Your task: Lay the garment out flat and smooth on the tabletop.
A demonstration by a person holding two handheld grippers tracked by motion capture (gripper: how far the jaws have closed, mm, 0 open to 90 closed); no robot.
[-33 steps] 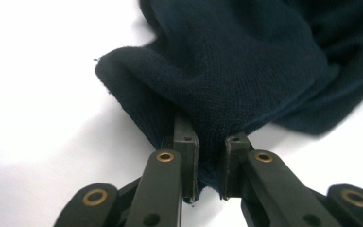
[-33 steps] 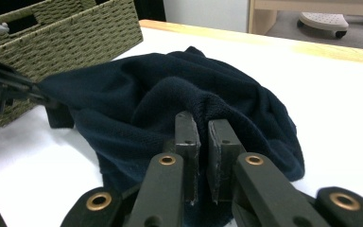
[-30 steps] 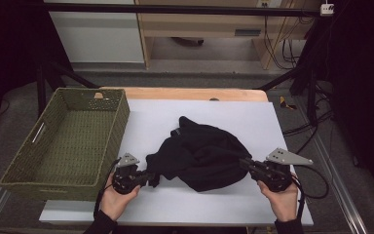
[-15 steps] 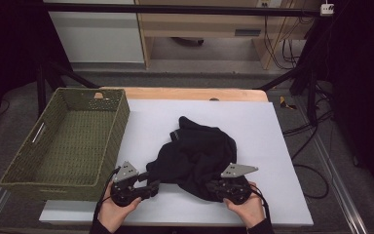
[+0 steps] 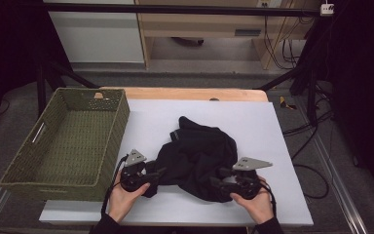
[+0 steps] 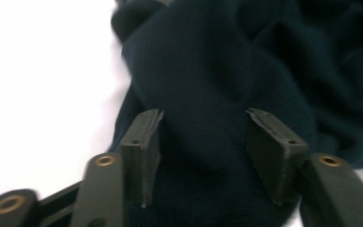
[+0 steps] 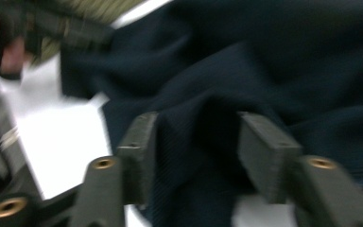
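Observation:
A dark navy garment [image 5: 199, 156] lies crumpled on the white table sheet [image 5: 258, 122]. My left gripper [image 5: 158, 173] is at its lower left edge and points right into the cloth. In the left gripper view, my left gripper [image 6: 203, 142] has its jaws apart, a fold of the garment [image 6: 208, 71] lies between them, and they have just been closing a little. My right gripper [image 5: 216, 183] is at the garment's lower right and points left. In the right gripper view, my right gripper [image 7: 196, 146] has just been opening, with the garment [image 7: 264, 61] between its parted jaws.
A green woven basket [image 5: 121, 122] stands at the table's left, right beside my left hand. A wooden table edge [image 5: 190, 93] runs along the back. White sheet lies bare to the right of the garment and behind it.
The right hand has moved left, carrying the garment's right side inward so the cloth is bunched narrower. Both grippers, shut on cloth a second ago, now have their jaws apart.

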